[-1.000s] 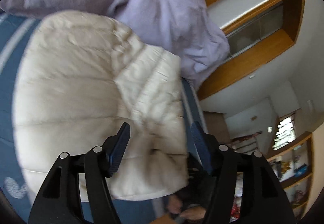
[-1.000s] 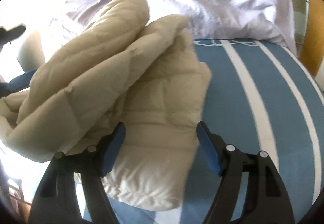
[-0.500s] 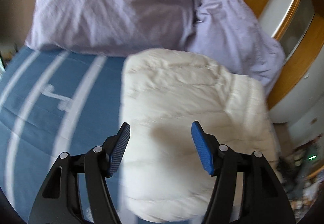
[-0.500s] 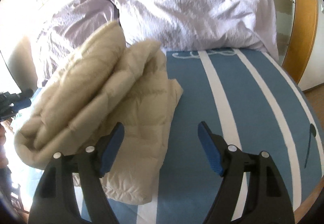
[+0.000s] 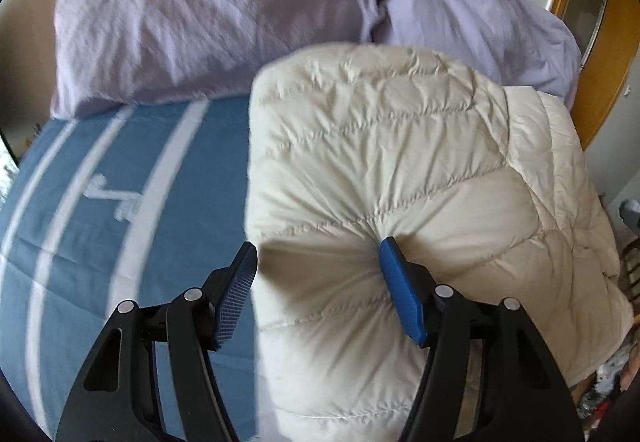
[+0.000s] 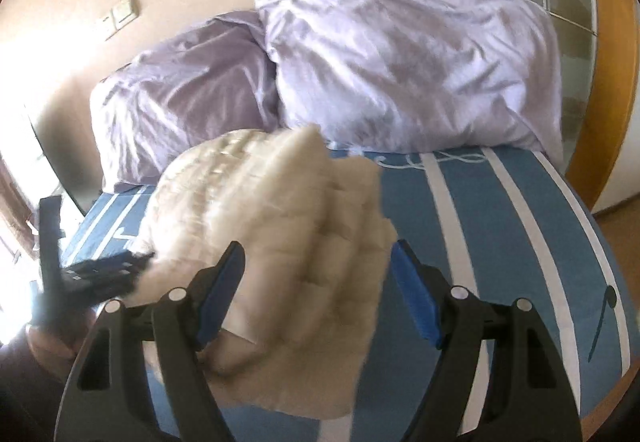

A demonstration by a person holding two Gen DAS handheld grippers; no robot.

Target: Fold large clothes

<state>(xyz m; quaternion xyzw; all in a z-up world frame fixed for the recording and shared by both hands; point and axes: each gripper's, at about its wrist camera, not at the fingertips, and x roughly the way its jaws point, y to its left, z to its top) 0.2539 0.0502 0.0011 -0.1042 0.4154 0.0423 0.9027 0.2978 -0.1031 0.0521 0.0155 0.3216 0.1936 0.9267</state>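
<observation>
**Puffy jacket folded up on the bed, both grippers hovering around it**

So here's the scene. The cream quilted jacket [image 5: 420, 182] is bundled into a thick folded pad on the blue striped bedspread [image 5: 120, 222], with its far edge up against the two lilac pillows [image 5: 208, 10] at the head of the bed. From the left wrist view the jacket fills everything from about 12 o'clock round to 5 o'clock, and the bare bedspread sits off at 9 o'clock.

The left gripper [image 5: 320, 274] has its jaws apart and straddling the near left corner of the jacket. The right-hand blue pad [image 5: 400, 294] is pushed into the puffy fabric, you can see the quilting dimple and pucker around its tip. The other pad sits right at the jacket's left edge, and I can't tell if it actually touches. It doesn't look like a pinch, more like a poke from one side.

The right gripper [image 6: 316, 282] also has its jaws wide apart, and they aren't pressing on anything. From its camera the jacket [image 6: 280, 242] is motion-blurred and sits in the middle of the frame, behind and between the jaws, on the bedspread [image 6: 500, 222] with the pillows [image 6: 400, 62] at 12 o'clock. The left gripper [image 6: 100, 270] shows up at 9 o'clock against the jacket's edge, with a hand [image 6: 52, 342] below it, all pretty blurry.
</observation>
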